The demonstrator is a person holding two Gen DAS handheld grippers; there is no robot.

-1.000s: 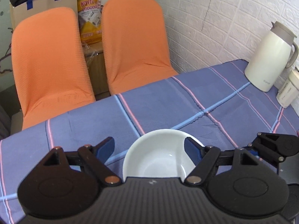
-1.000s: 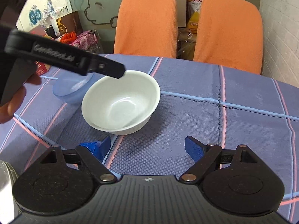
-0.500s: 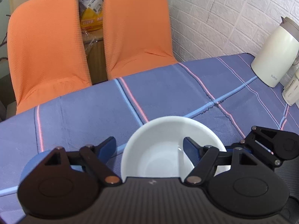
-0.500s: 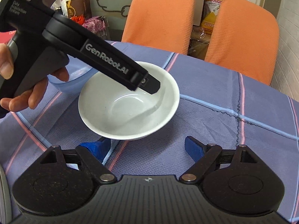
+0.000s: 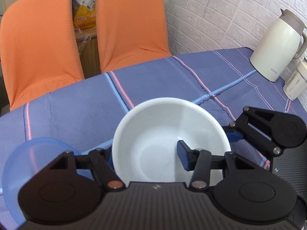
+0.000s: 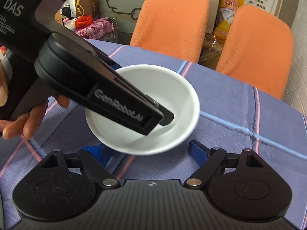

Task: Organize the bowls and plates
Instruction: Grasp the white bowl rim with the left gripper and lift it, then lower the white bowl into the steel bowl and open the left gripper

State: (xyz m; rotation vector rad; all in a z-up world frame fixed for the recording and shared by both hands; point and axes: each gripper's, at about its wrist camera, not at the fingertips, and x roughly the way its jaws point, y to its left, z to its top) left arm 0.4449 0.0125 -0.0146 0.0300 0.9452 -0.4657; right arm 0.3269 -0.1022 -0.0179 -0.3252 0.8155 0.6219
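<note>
A white bowl (image 5: 168, 138) stands on the blue striped tablecloth; it also shows in the right wrist view (image 6: 153, 88). My left gripper (image 5: 145, 156) is open around the bowl's near left wall, the right finger inside the bowl and the left finger outside its rim. A translucent blue bowl (image 5: 25, 159) sits on the cloth at the left. My right gripper (image 6: 147, 150) is open and empty, just in front of the white bowl.
Two orange chairs (image 5: 130, 23) stand behind the table. A white thermos jug (image 5: 278, 46) and a small white container (image 5: 295, 82) stand at the right by the brick wall. The left gripper's black body (image 6: 99, 95) reaches over the bowl in the right wrist view.
My left gripper has moved forward and left so that its right finger is now inside the white bowl. The blue bowl has come into the left wrist view. The right gripper has crept closer to the bowl.
</note>
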